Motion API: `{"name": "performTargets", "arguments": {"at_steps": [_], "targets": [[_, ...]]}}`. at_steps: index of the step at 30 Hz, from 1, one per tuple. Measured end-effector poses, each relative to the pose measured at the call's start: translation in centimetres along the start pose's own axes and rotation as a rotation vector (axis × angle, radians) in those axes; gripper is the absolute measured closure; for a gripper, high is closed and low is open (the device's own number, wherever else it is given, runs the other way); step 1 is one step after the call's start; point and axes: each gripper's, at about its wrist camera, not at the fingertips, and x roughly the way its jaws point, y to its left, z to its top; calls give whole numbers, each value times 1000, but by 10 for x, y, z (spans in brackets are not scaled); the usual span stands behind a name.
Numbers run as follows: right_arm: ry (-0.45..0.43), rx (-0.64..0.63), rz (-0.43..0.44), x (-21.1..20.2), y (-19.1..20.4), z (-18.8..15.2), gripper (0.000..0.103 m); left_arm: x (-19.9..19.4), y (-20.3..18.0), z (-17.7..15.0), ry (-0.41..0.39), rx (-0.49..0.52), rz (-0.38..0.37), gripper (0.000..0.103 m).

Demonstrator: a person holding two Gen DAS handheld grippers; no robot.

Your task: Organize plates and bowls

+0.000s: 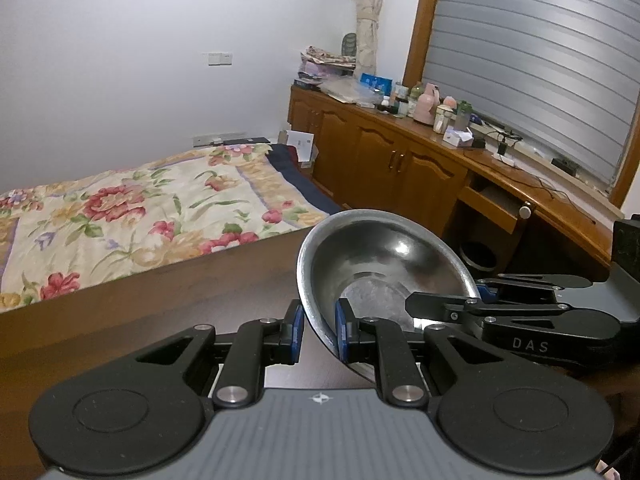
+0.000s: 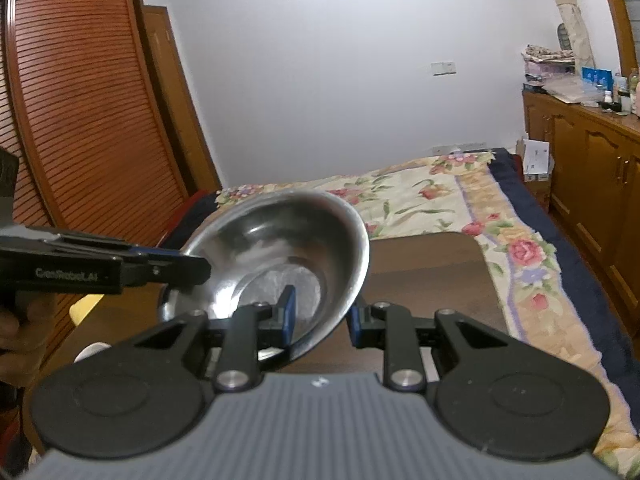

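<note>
The bed (image 1: pixel 120 216) fills the left middle of the left wrist view, its quilt soft and printed with red and yellow flowers on cream. Wooden cabinets (image 1: pixel 380 156) with arched panel doors run along the right, their top crowded with bottles and boxes. A louvred wooden door (image 2: pixel 80 112) stands at upper left of the right wrist view. The dark brown desk (image 1: pixel 180 312) lies smooth and flat across the lower middle.

The bowl (image 1: pixel 380 264) is round, shiny steel with a flat bottom and a thin rolled rim. It is held above the desk at centre frame, tilted so its open mouth faces up and toward the cameras; being round, it has no long axis.

The left tool (image 1: pixel 318 330) is nearly closed, its blue pads pinching the bowl's near rim. The right tool (image 2: pixel 320 316) is likewise nearly closed, clamping the wall on the opposite side
</note>
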Motion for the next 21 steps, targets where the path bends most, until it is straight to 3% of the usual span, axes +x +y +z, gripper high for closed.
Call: {"name": "performTargets", "arguments": {"at_steps": [21], "targets": [[75, -1, 89, -12, 39, -46, 75, -45, 1, -85, 16, -64, 52, 82]]}}
